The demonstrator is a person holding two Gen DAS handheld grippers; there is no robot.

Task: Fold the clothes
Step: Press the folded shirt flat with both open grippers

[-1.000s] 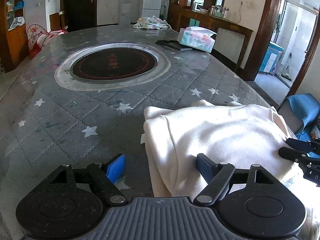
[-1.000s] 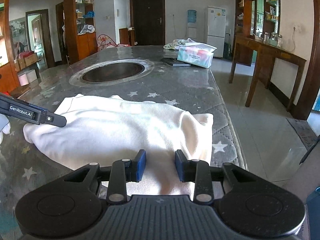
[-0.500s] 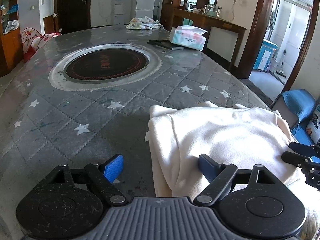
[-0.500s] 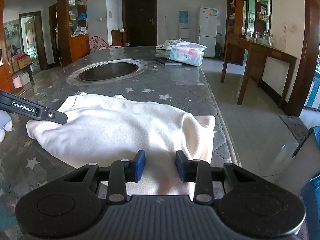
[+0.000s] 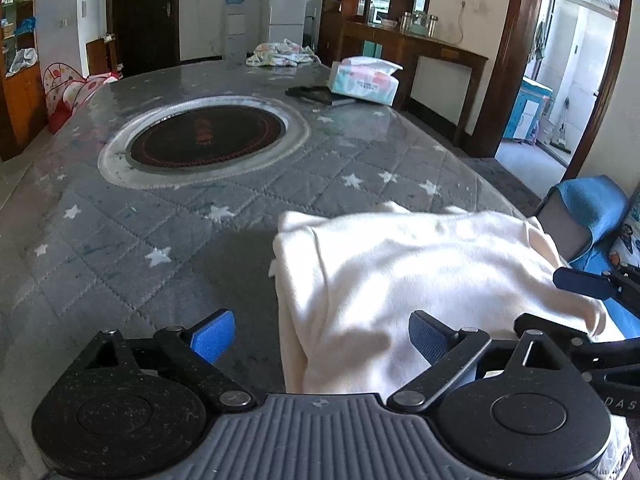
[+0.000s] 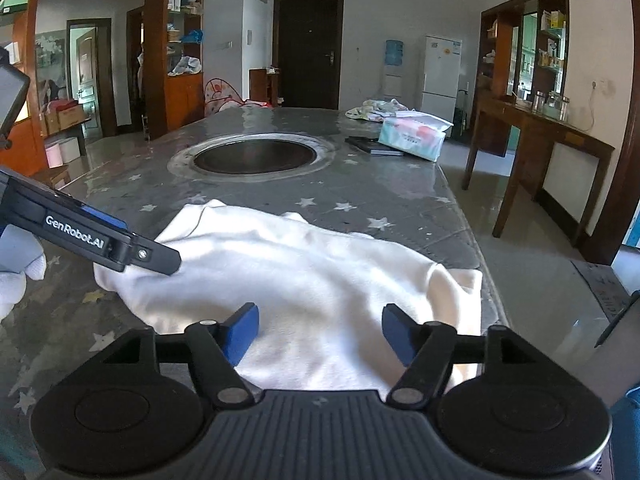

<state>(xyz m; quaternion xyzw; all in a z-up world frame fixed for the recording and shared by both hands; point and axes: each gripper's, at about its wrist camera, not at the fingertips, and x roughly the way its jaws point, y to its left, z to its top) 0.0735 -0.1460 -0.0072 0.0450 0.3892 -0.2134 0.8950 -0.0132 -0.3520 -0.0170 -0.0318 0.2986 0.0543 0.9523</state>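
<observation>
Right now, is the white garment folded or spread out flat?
Folded. The white garment lies as a compact bundle on the table, and doubled layers show along its left edge in the left wrist view.

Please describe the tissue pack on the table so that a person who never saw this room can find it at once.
On the grey star-patterned table, look beyond the round black cooktop toward the far right side. The tissue pack lies there, partly on a flat black book. Unlike the crumpled cloth behind it, it is box-shaped, pale green and pink.

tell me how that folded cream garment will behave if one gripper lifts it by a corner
The cream garment looks soft and limp: it lies in rumpled layers, so it would probably sag and unfold. It seems light, being thin knit fabric. On the quilted table cover it would likely drag and bunch when pushed, not slide as one piece.
</observation>
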